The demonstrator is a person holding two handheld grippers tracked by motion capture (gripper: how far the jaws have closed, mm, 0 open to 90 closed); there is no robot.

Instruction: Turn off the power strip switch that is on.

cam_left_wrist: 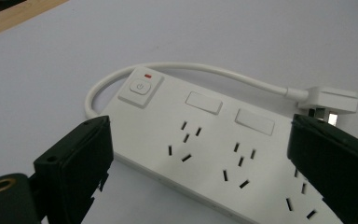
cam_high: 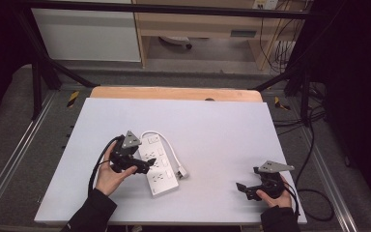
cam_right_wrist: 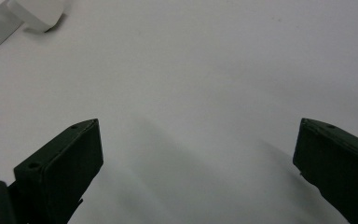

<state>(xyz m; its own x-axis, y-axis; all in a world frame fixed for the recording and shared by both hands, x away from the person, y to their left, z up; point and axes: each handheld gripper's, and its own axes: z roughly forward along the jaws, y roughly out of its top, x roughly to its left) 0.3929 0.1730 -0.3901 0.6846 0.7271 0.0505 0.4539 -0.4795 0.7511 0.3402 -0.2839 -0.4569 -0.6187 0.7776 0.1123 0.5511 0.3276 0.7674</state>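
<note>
1. We see a white plastic power strip lying flat on the desk, left of the middle and nearer the front edge than the back. It is a long rectangular block with rows of slotted sockets.
2. In the left gripper view it has a square power button with a small red mark above it, and two flat rectangular rocker switches.
3. Its smooth white cable loops out from one end and ends in a white plug lying on the desk just beside the strip.
4. The desk is a matte white sheet with a wooden strip at its back edge.
5. Our left gripper hovers over the strip, jaws spread wide across it, not touching.
6. Our right gripper sits near the front right corner, jaws wide apart and holding nothing.
</note>
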